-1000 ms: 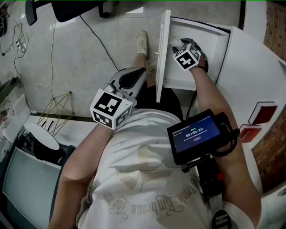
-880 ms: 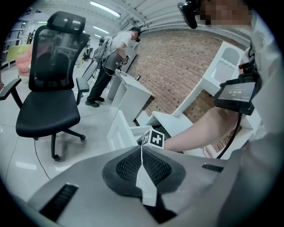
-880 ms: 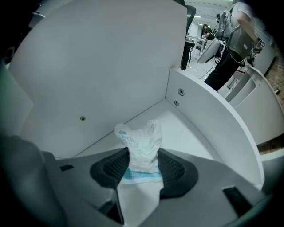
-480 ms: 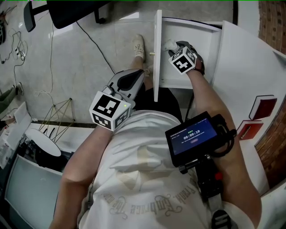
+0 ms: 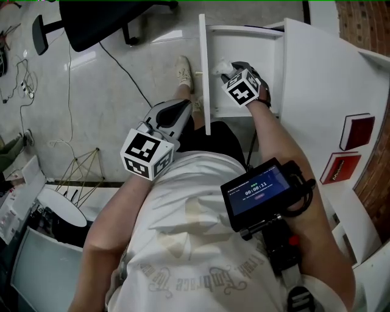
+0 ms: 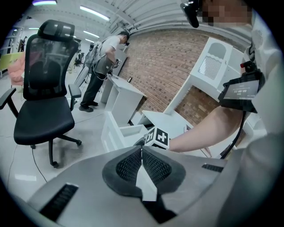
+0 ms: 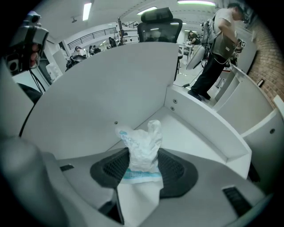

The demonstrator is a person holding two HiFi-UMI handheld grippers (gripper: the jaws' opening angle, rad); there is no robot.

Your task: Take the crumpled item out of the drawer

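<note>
Two red books [image 5: 358,131] lie toward the right edge of the white bench [image 5: 314,85], well apart from the open drawer [image 5: 247,29] that juts out beside it. A black office chair [image 5: 113,18] stands on the floor beyond, with a cable [image 5: 125,61] trailing past it. The drawer's upright front panel [image 5: 205,73] stands between the two grippers. The left gripper [image 5: 172,114] hangs outside it, jaws pressed together on nothing. Inside the drawer, close to the front panel, the right gripper [image 5: 228,73] points steeply down. Its jaws have just been closing and pinch the crumpled item [image 7: 141,148], a white wrapper with blue print, near the drawer's corner.
</note>
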